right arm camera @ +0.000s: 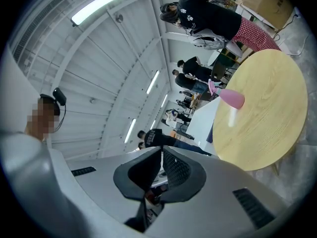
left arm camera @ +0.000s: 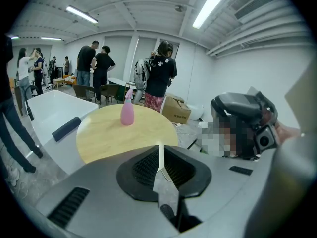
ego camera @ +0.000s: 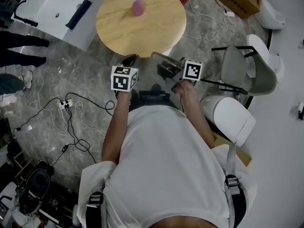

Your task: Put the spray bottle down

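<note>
Both my left gripper (left arm camera: 159, 156) and right gripper (right arm camera: 161, 156) are squeezed closed, holding nothing. The pink spray bottle (ego camera: 137, 6) stands near the middle of the round wooden table (ego camera: 156, 32), away from its edges. I think a bump from me could tip it. Wires (ego camera: 71, 110) lie on the grey floor (ego camera: 95, 96), and people (left arm camera: 161, 68) stand behind.

Both arms forward, 2 sets of jaws shut.
The left gripper (ego camera: 131, 59) tilts downward with its jaws pressed together on nothing. The right gripper (ego camera: 159, 57) points level, rolled onto its side, jaws likewise together and empty.
</note>
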`<state>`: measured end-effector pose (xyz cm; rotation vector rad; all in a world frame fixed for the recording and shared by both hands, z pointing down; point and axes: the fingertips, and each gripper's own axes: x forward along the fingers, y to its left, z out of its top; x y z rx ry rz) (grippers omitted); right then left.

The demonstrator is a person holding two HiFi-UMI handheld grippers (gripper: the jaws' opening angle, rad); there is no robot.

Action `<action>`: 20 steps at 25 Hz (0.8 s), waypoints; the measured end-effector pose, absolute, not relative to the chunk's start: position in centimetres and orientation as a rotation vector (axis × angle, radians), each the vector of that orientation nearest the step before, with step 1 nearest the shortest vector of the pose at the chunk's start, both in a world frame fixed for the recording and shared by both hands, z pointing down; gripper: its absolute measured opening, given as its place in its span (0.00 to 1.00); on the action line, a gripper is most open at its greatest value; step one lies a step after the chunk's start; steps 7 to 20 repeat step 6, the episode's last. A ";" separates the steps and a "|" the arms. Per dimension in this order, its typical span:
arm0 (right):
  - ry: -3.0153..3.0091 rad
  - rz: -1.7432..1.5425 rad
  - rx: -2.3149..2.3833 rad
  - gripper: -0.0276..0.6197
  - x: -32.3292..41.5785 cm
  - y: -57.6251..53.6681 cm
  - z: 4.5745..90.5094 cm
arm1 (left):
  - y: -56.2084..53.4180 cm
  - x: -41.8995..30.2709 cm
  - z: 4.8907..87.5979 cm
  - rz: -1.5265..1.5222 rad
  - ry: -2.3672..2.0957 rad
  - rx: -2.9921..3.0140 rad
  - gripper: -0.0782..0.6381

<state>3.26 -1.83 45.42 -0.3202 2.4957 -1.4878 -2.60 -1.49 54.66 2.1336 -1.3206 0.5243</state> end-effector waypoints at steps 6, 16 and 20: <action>2.496 -1.491 -0.318 0.08 4.0 -1.9 45.4 | -1.6 -1.9 54.6 0.527 -1.319 2.134 0.15; 2.496 -1.491 -0.318 0.08 4.0 -1.9 45.4 | -1.6 -1.9 54.6 0.527 -1.319 2.134 0.15; 2.496 -1.491 -0.318 0.08 4.0 -1.9 45.4 | -1.6 -1.9 54.6 0.527 -1.319 2.134 0.15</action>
